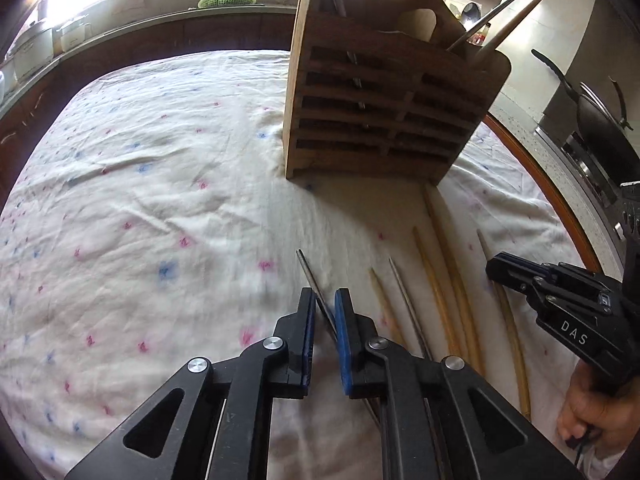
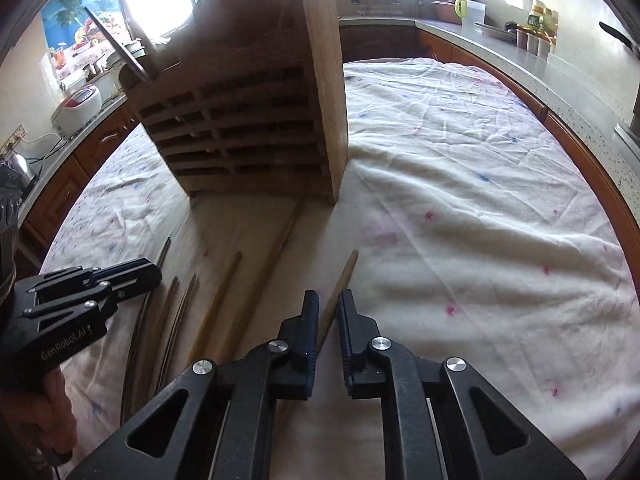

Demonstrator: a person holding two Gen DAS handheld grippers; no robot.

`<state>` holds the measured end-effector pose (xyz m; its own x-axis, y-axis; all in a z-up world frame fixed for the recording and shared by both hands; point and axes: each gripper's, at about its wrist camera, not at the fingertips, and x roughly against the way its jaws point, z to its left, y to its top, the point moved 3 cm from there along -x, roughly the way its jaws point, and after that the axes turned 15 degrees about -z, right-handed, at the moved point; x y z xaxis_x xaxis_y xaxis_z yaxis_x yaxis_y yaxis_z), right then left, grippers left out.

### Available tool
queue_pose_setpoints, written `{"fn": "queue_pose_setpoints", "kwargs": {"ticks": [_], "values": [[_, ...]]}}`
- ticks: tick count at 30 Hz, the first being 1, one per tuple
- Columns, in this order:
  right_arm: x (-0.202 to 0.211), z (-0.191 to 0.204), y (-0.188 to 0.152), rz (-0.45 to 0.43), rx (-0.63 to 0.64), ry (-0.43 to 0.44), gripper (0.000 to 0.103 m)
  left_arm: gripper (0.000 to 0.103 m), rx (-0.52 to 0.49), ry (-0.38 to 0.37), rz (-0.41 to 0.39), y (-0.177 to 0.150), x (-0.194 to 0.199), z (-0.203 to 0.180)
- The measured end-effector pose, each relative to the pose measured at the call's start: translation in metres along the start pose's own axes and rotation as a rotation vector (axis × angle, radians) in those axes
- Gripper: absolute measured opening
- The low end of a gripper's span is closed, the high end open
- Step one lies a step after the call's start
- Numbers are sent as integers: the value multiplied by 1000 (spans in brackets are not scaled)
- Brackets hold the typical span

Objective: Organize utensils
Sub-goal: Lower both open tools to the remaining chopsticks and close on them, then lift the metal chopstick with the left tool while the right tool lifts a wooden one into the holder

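Note:
A slatted wooden utensil holder stands on the floral tablecloth, with some chopsticks in its top; it also shows in the right wrist view. My left gripper is shut on a metal chopstick, lifted off the cloth. My right gripper is shut on a wooden chopstick. Several wooden and metal chopsticks lie on the cloth between the two grippers, in front of the holder; they also show in the right wrist view.
The tablecloth covers a round table with a wooden rim. Counters surround it: a wok on a stove at right, a rice cooker and kettle at left.

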<state>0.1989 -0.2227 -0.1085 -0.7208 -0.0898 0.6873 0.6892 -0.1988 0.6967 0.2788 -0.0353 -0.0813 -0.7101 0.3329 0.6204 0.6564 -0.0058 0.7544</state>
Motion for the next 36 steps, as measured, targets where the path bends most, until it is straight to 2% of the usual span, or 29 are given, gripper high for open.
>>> {"fn": "queue_pose_setpoints", "kwargs": {"ticks": [5, 6, 11, 13, 15, 21, 24, 28, 32, 36], "values": [[24, -5, -15, 3, -25, 25, 12, 12, 30, 15, 25, -6, 10, 2], [25, -5, -15, 2, -35, 22, 12, 16, 36, 28, 31, -5, 8, 2], [15, -5, -8, -9, -63, -14, 14, 17, 19, 71, 23, 1, -1, -8], [12, 1, -8, -24, -30, -35, 15, 15, -3, 85, 10, 1, -4, -13], [10, 3, -7, -29, -16, -47, 15, 8, -30, 106, -5, -1, -2, -17], [14, -2, -6, -20, -55, -31, 7, 3, 5, 59, -10, -4, 15, -15], [27, -1, -5, -36, -83, -1, 5, 3, 17, 39, -46, -1, 39, -15], [58, 2, 6, -100, -104, 40, 5, 3, 61, -21, -122, 9, 81, -13], [99, 6, 28, -194, -113, 73, 5, 3, 93, -72, -211, 24, 129, -9], [137, 8, 53, -293, -123, 100, 5, 3, 82, -102, -290, 33, 170, -8]]}}
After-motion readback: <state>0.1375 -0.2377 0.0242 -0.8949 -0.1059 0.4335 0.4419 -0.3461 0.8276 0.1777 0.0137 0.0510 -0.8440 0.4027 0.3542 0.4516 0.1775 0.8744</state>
